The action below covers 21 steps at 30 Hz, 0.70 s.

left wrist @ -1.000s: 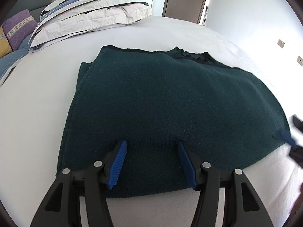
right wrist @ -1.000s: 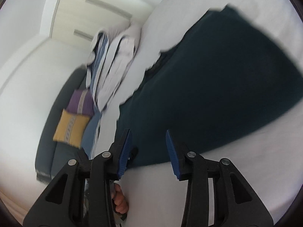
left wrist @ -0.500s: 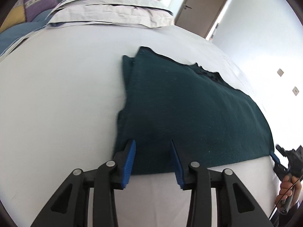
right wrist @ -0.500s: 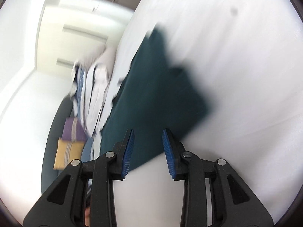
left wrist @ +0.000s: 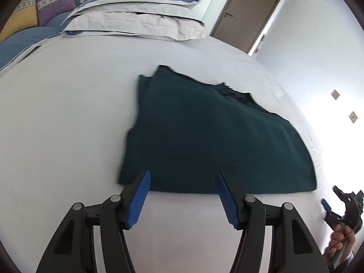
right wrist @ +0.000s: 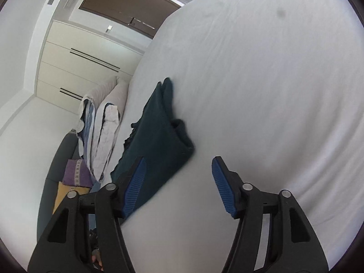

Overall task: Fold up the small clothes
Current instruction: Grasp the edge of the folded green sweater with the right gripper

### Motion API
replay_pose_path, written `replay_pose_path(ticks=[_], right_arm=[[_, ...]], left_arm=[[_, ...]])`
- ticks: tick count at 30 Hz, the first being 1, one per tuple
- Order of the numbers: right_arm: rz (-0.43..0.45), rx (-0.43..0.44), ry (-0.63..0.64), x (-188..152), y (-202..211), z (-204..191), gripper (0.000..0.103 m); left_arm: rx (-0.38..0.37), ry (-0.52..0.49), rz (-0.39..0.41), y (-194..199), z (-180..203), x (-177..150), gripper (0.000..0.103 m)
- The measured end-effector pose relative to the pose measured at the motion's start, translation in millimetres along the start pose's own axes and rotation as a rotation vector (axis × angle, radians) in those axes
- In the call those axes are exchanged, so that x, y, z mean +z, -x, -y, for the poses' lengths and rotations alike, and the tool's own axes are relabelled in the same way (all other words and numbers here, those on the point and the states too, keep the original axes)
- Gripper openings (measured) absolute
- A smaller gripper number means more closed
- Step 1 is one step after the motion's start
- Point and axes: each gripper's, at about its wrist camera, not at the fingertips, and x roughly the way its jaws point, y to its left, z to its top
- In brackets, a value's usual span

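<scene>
From the left wrist view, the left tool [left wrist: 182, 177] is seen spread wide with nothing gripped, its blue pads [left wrist: 139, 199] poised just above the near hem of a dark green folded garment [left wrist: 211, 141]. The garment is laid flat on the white bed [left wrist: 56, 136], a narrow strip of lower layer showing along its left edge. Half a second earlier the pads were set noticeably closer together at the garment's near left corner; they have since been parted and shifted toward the middle of the hem. A stack of folded bedding [left wrist: 141, 16] is seen at the far end of the bed, a purple cushion [left wrist: 53, 2] to its left and a brown door [left wrist: 246, 14] beyond. At the lower right edge the right tool [left wrist: 327, 206] is partly visible, held in a hand [left wrist: 340, 241].

From the right wrist view, the right tool [right wrist: 178, 166] is likewise shown wide open and empty, held over bare sheet beside the garment [right wrist: 157, 141], whose corner lies behind the left pad [right wrist: 134, 185]. The gap between the pads has been widened considerably since the earlier frame, when they stood close together. White wardrobe doors [right wrist: 75, 68] and the bedding [right wrist: 102, 125] are seen at left.

No brand, label or legible writing is seen in either view.
</scene>
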Motion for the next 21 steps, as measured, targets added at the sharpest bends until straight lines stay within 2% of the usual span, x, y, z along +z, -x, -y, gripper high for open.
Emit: replay_pose_path(ticks=[7, 9, 14, 18, 21], right_arm=[[-0.017, -0.058, -0.005, 34, -45, -13, 0.062], [-0.032, -0.047, -0.004, 49, -61, -16, 0.062], [-0.135, -0.045, 0.028, 75, -112, -25, 0.066], [-0.192, -0.023, 0.096, 82, -142, -42, 0.066], [-0.205, -0.038, 0.118, 86, -158, -47, 0.065]], left_arm=[[-0.039, -0.016, -0.017, -12, 25, 9, 0.068], [-0.048, -0.016, -0.026, -18, 29, 10, 0.068], [-0.067, -0.049, -0.046, -38, 50, 17, 0.068], [-0.11, -0.1, -0.035, -53, 76, 30, 0.068], [-0.115, -0.121, -0.054, -70, 90, 37, 0.068]])
